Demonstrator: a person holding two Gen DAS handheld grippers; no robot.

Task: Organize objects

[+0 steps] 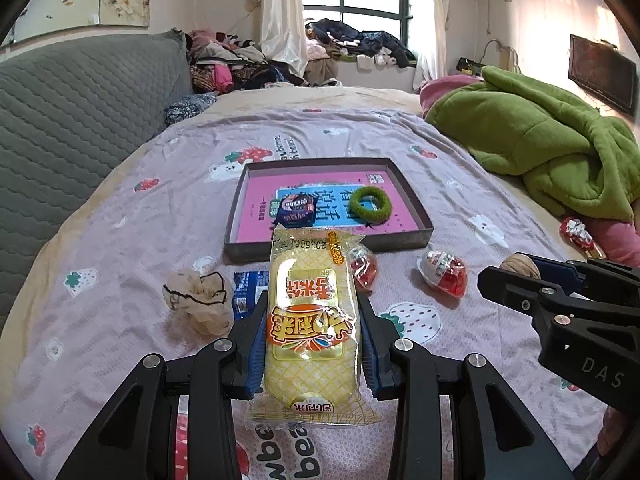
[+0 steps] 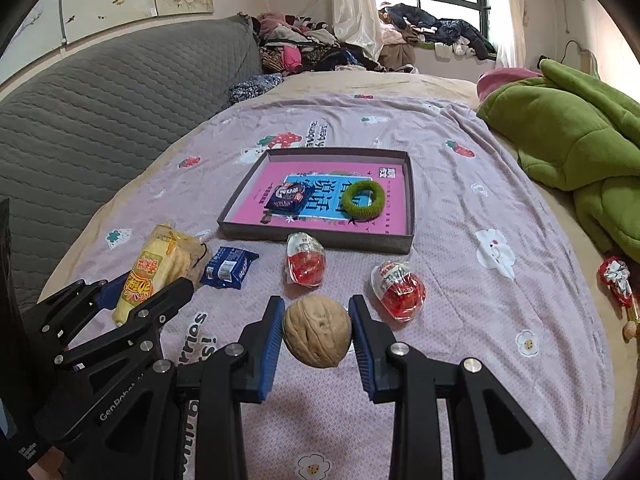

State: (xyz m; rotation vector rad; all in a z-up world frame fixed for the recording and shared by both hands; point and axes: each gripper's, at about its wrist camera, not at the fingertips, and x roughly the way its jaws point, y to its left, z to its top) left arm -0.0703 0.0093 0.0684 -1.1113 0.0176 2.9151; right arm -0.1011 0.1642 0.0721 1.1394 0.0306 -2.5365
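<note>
Glossy plastic snack packet (image 1: pixel 312 320), rough-shelled walnut (image 2: pixel 317 331)

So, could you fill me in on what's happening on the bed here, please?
Someone is tidying small items on the bedspread into a shallow box using two tools. The left hand-held gripper is shut on a yellow snack packet, and the right hand-held gripper is shut on a walnut. The box already holds a green hair tie and a dark snack pack. Two red jelly cups and a blue packet lie in front of it.
</note>
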